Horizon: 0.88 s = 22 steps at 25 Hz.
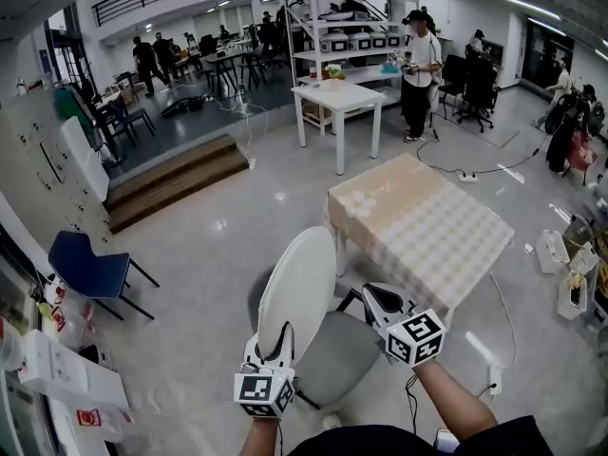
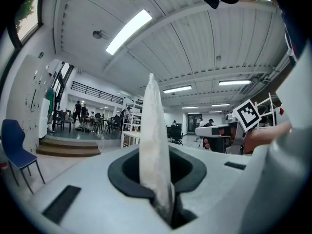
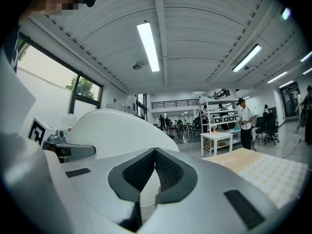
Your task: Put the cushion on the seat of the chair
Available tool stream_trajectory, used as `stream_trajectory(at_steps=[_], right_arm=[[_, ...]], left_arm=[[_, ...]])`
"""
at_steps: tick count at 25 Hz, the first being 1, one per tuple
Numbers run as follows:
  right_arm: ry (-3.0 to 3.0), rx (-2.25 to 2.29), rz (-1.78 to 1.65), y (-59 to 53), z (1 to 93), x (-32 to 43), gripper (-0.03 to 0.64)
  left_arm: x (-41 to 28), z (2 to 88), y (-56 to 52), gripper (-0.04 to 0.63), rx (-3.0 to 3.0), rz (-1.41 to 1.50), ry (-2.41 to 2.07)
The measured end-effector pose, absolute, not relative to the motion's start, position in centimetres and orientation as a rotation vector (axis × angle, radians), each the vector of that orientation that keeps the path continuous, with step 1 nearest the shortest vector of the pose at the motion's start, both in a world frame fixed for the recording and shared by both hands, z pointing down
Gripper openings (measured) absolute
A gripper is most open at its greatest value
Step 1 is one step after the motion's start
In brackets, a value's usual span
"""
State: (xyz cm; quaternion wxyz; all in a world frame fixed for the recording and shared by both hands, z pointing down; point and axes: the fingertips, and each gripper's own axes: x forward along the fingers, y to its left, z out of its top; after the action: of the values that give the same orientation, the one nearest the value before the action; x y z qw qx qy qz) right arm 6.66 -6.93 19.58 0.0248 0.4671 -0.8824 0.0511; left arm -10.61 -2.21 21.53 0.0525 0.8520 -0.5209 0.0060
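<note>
"Holding the cushion (image 1: 299, 288) upright, was it? How far along did things look?"

"Yes. The left gripper (image 2: 157, 179) had its fingers clamped on the cushion's lower rim. The right gripper (image 3: 155, 174) had its fingers drawn almost together on a pale strip that I took for the same rim. The cushion stood on edge over the grey chair (image 1: 347, 354), not lying on the seat. Whether its lower edge touched the seat I couldn't tell."

"So what was left?"

"By my reckoning the pick-up was done. Tipping it flat onto the seat and letting go were not."

"And the count?"

"One cushion, two grippers, one grey chair beneath them. Further off stood one blue chair (image 1: 90, 266) at the left, one desk with a checked cloth (image 1: 423, 231), then one white desk (image 1: 337, 96) beyond. The far chairs were too small to count."
</note>
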Motion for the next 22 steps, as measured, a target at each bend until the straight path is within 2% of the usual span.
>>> stream_trajectory(at_steps=[22], right_arm=[[-2.668,1.450,0.277,-11.2,23.8,5.6,0.019]], left_arm=[[-11.6,27.0,-7.0,0.066,2.502,0.097,-1.537]])
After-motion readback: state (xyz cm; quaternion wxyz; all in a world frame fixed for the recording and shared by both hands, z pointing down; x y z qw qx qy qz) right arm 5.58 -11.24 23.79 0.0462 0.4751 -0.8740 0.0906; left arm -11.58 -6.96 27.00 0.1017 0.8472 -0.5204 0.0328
